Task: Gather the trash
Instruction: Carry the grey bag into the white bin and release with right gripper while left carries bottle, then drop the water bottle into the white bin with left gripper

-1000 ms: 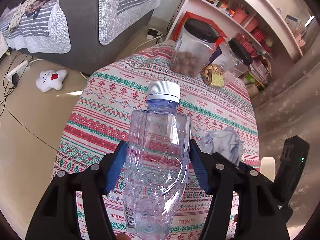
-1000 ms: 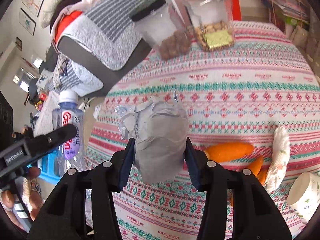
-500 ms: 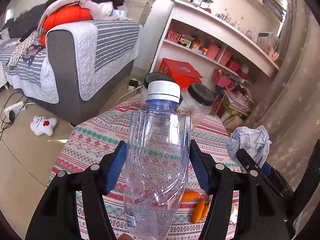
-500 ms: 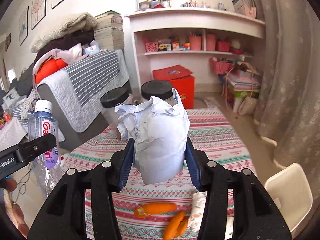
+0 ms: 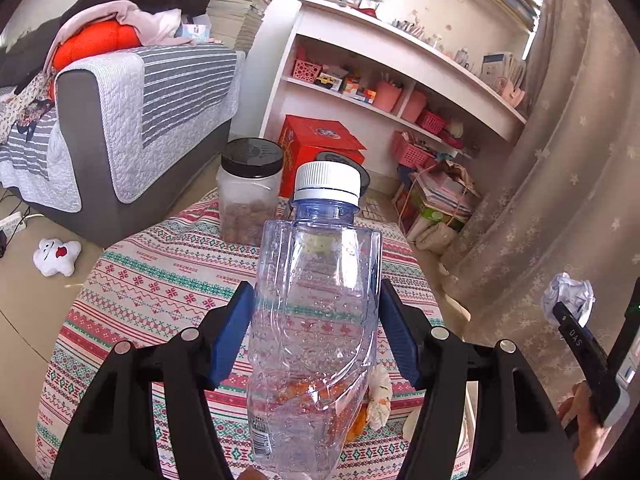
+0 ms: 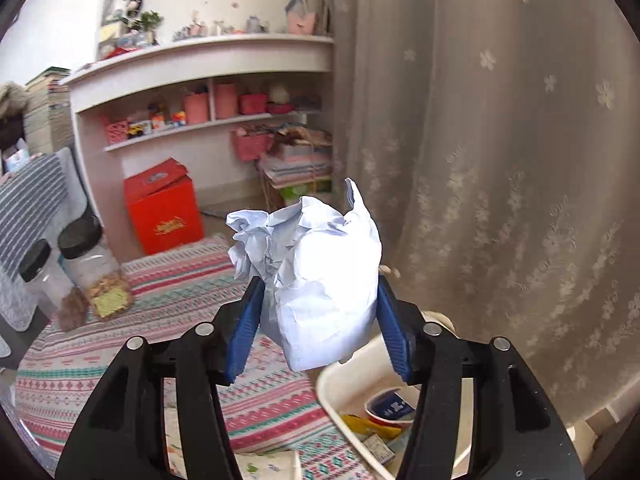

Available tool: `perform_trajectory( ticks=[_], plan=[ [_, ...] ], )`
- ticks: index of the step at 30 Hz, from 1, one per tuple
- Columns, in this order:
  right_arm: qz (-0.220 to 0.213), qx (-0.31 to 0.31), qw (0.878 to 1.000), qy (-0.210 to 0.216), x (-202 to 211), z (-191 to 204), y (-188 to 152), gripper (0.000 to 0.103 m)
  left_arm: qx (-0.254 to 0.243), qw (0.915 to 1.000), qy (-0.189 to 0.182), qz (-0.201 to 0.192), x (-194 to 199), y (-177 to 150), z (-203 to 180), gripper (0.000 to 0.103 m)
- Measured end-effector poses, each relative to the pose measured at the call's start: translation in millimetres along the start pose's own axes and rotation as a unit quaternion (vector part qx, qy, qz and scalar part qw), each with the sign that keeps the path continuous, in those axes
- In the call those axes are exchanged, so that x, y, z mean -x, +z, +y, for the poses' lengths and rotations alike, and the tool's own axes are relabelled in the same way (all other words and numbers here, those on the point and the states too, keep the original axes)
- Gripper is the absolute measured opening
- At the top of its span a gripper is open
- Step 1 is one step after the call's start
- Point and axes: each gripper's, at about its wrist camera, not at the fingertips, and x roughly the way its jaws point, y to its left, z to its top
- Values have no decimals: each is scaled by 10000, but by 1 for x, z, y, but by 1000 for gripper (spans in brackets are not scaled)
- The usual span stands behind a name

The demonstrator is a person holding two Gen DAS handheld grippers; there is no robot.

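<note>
A clear plastic bottle [image 5: 316, 300] with a white cap stands upright between the blue pads of my left gripper [image 5: 316, 320], which is shut on it above the patterned tablecloth [image 5: 160, 280]. In the right wrist view a crumpled white paper [image 6: 320, 272] fills the space between the blue pads of my right gripper [image 6: 316, 320]. Its jaws are opening while the pads still touch the paper's sides. The paper hangs over the near rim of a white bin [image 6: 332, 384] that holds a red cup and wrappers. The same paper [image 5: 568, 296] shows at the far right of the left wrist view.
Two black-lidded snack jars [image 5: 250, 192] stand at the table's far edge. Orange peels and a used tissue [image 5: 378, 396] lie on the cloth near the bottle. A curtain [image 6: 500, 160] hangs right behind the bin; shelves, a red box [image 6: 164, 208] and a sofa lie beyond the table.
Both grippers rose from the table with their loads. The right one swung right, from over the cloth to above the white bin, and its pads have spread slightly around the paper.
</note>
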Motion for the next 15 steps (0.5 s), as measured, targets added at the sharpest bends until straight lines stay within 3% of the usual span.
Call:
perform_trajectory(
  ticks=[2,5,10,15],
  plan=[
    [239,-165,9995,-130,-11,-22,-2,85,-39,10000,-66,14,-2,-3,-11,62],
    [118,-370,9988,-298,-5,-50,-1,95,-87,9997,-240,46,-4,-8,-32,62],
    [-287,-544,9961,-635,12,-91,7,96,-388,9975,-587,97,-10,-17,-85,62],
    [-395,-816,9920,-884,15,-139,13,96,-619,9922,-1017,367,-27,-28,-149,62]
  ],
)
